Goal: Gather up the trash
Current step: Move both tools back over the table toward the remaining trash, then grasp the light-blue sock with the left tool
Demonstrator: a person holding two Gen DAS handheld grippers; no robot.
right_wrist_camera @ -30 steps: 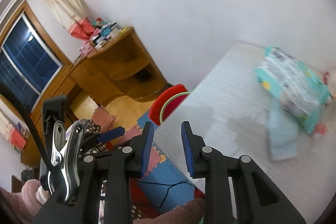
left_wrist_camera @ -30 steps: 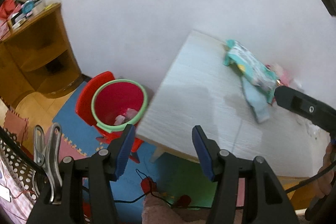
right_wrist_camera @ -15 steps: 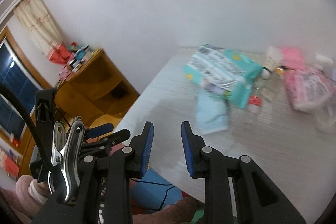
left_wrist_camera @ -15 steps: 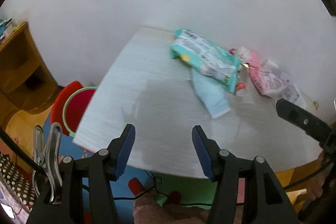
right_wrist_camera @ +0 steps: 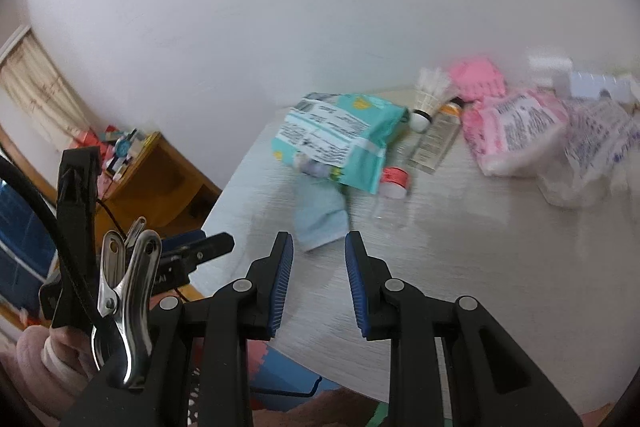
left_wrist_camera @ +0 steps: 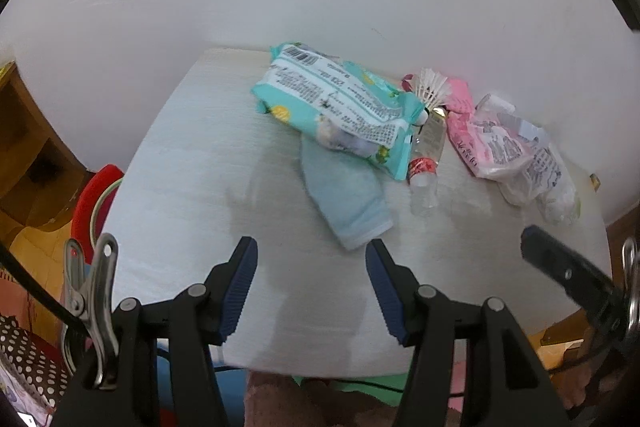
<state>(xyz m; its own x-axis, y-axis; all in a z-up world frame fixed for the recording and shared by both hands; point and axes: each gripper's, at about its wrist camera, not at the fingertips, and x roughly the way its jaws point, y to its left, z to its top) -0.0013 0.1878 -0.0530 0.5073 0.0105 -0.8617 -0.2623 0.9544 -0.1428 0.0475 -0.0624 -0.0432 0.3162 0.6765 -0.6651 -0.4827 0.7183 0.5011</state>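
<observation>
A teal wipes packet (left_wrist_camera: 340, 107) (right_wrist_camera: 340, 139) lies on the white table (left_wrist_camera: 200, 167) (right_wrist_camera: 480, 259), partly over a light blue cloth (left_wrist_camera: 348, 203) (right_wrist_camera: 320, 215). A small clear bottle with a red label (left_wrist_camera: 422, 179) (right_wrist_camera: 390, 193), a tube (left_wrist_camera: 430, 137) (right_wrist_camera: 436, 141) and a shuttlecock (left_wrist_camera: 430, 89) (right_wrist_camera: 428, 99) lie beside it. Pink packets (left_wrist_camera: 488, 143) (right_wrist_camera: 516, 127) sit further right. My left gripper (left_wrist_camera: 310, 259) is open and empty above the table's near side. My right gripper (right_wrist_camera: 319, 255) is open and empty, just short of the cloth.
A red bin with a green rim (left_wrist_camera: 96, 203) stands on the floor left of the table. A wooden shelf unit (right_wrist_camera: 160, 183) stands against the wall at left. Clear plastic bags (left_wrist_camera: 548, 179) (right_wrist_camera: 592, 155) lie at the table's right end.
Both views have swung right from the bin and shelf toward the trash on the table. The items now sit closer and more central. Both grippers stay open and empty.
</observation>
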